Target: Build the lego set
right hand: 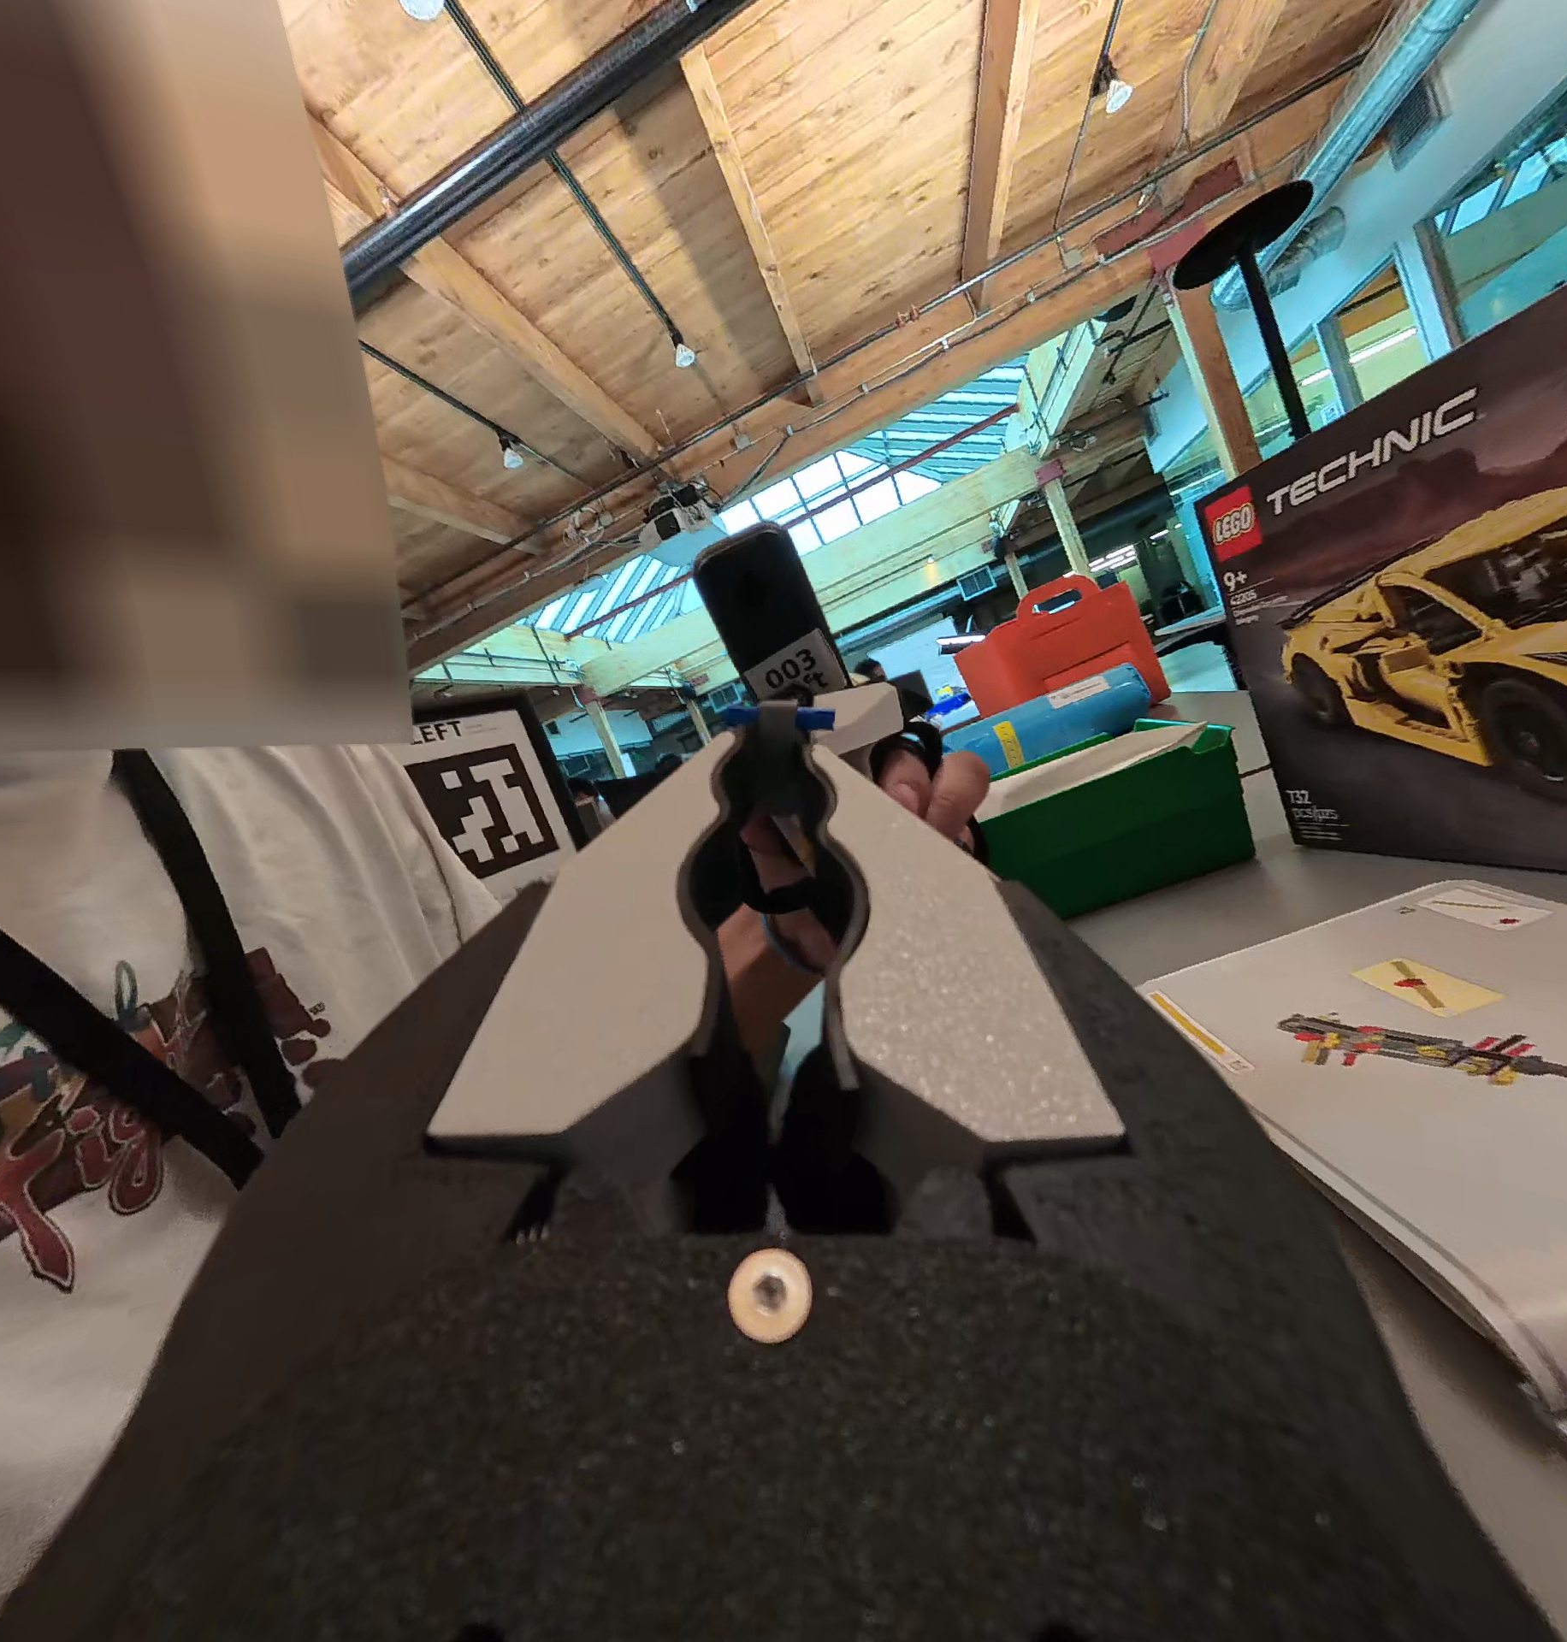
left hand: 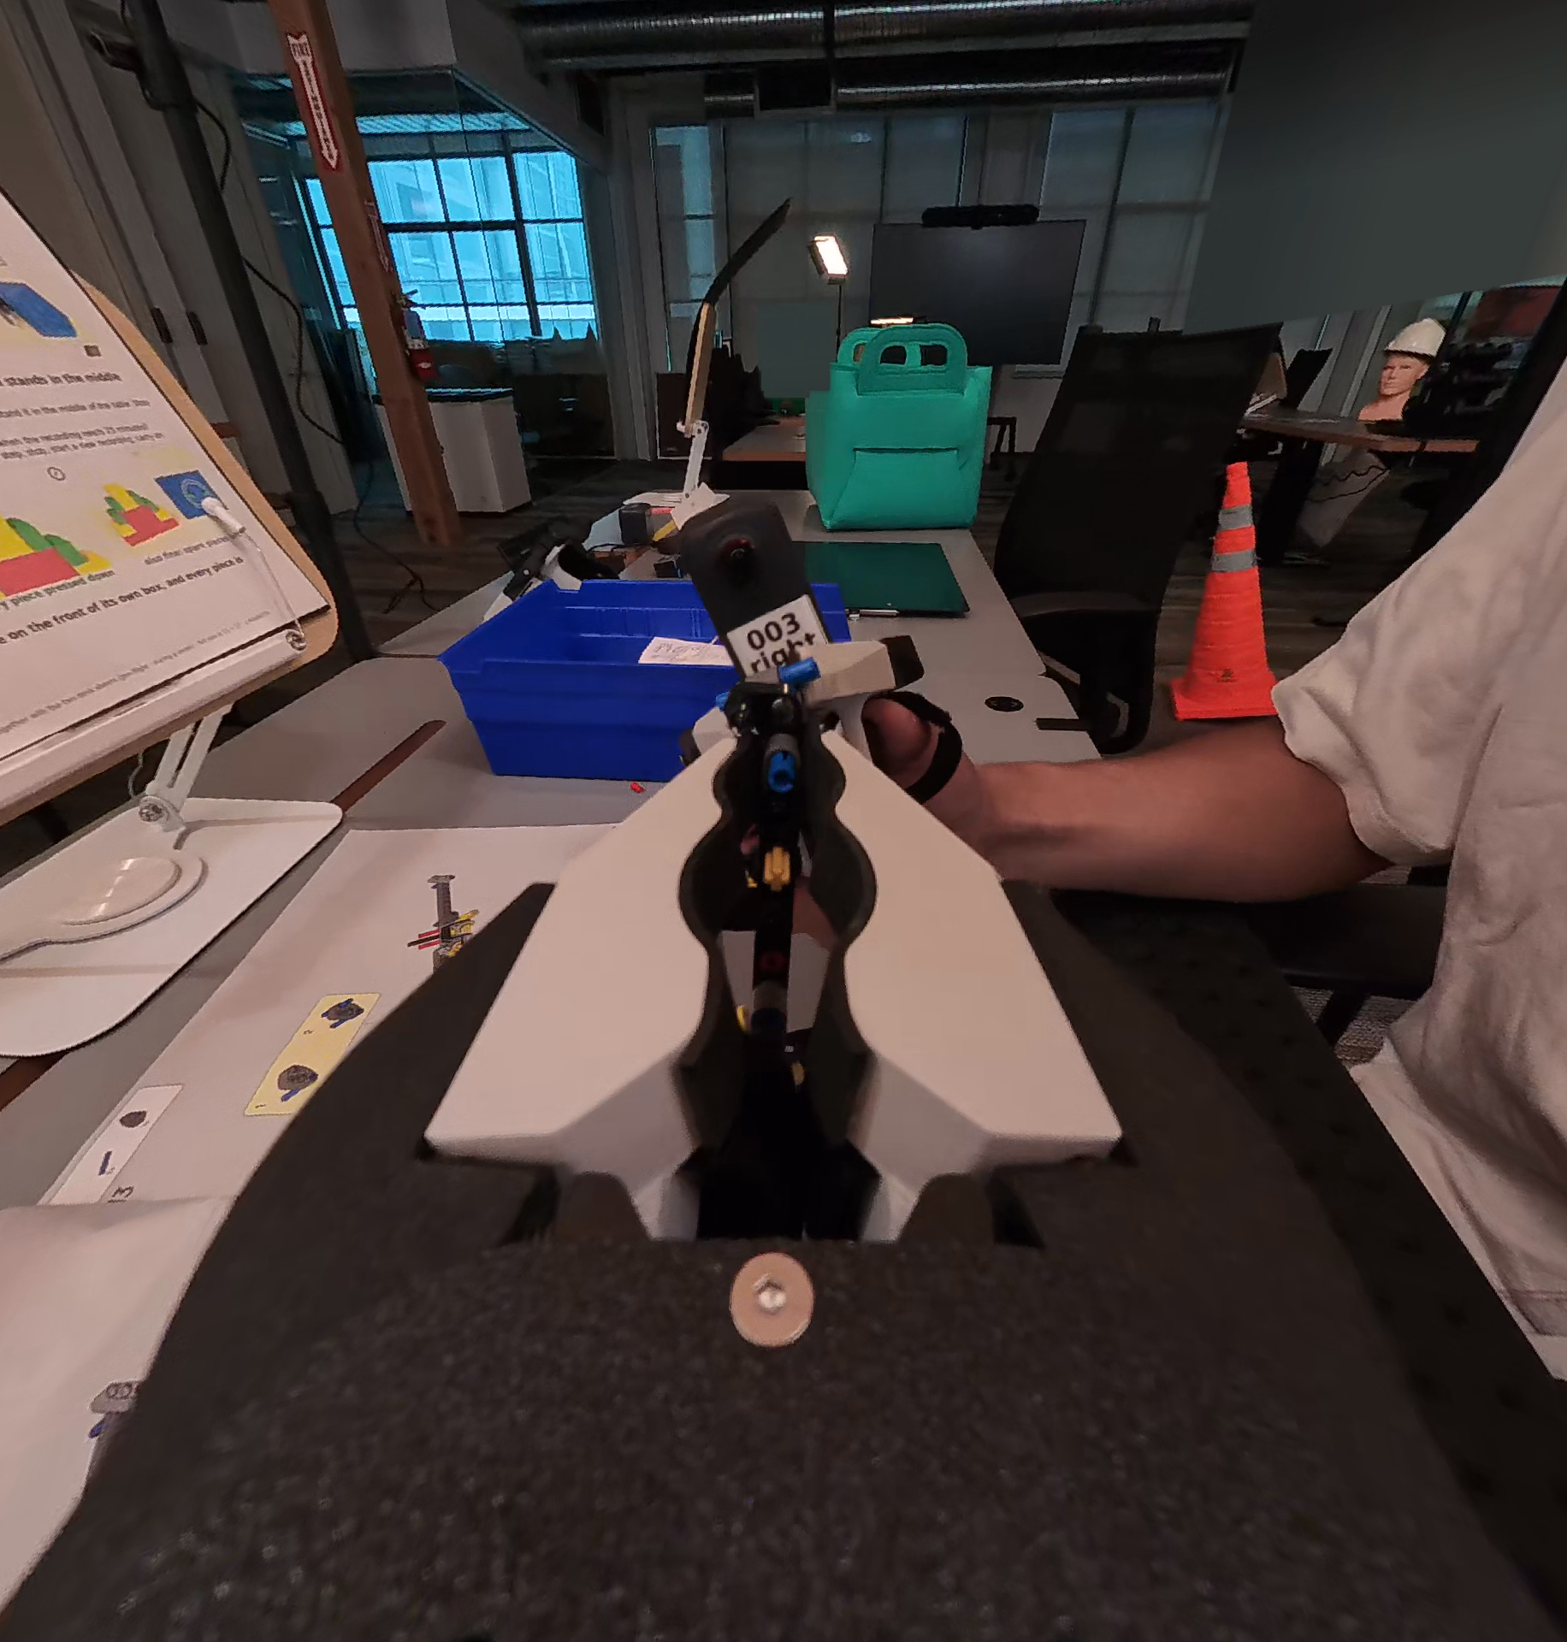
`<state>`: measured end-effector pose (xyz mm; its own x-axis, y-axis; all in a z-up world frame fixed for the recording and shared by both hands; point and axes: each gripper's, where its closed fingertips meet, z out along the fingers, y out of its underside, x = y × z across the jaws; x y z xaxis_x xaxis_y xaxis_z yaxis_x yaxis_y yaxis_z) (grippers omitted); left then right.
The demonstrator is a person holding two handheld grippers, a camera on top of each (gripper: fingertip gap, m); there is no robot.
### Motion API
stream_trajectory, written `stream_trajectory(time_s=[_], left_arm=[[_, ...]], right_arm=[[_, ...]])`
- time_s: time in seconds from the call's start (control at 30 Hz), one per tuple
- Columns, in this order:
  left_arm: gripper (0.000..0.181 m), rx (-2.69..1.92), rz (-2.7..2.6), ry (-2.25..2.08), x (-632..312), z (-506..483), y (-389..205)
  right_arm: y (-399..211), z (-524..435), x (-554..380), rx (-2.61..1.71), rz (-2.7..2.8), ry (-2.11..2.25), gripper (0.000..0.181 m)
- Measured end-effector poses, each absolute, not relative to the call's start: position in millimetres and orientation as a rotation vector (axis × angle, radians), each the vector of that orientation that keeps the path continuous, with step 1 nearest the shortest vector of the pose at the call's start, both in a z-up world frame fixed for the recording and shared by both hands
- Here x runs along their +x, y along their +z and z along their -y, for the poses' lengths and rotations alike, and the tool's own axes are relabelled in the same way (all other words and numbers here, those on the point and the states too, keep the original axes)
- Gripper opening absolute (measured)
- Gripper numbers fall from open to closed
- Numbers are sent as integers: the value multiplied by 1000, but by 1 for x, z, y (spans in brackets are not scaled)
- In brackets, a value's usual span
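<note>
A long, slim black Lego beam assembly, studded with small blue and yellow plastic pins, stood lengthwise between the fingers of the left gripper, raised above the table. The wavy-edged white fingers were pressed together on it, their dark rubbery lining hugging its sides.

In the right wrist view the right gripper was clamped on a small grey piece crossed by a blue pin at its very tip; whether this piece belonged to the same assembly could not be told. Both grippers had coarse black foam bodies with a round metal screw head in the middle. Each pointed at the other, held in a gloved hand.

Beneath lay an open, glossy white instruction booklet on the smooth grey table. Farther off sat a deep blue plastic bin, a green plastic bin, a dark cardboard set box with a yellow car picture, a teal felt bag and an orange traffic cone.
</note>
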<state>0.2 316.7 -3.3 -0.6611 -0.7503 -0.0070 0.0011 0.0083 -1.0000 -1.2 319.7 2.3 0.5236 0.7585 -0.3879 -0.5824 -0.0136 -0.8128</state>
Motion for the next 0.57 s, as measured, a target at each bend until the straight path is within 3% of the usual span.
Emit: stream_trajectory(time_s=[0.03,0.37,0.47,0.57], left_arm=[[6,-774,-1724,-1710,1,-317,-4],[6,-764,-1765,-1687,-1,-317,-11],[6,-724,-1737,-1900,-12,-315,0],[6,-630,-1690,-2221,-33,-312,18]], right_arm=[[-1,-320,-2,-1193,198,1053,7],[-5,-321,1,-1248,177,1054,6],[29,-301,2,-1000,164,1426,6],[43,-296,-9,-982,316,1532,6]])
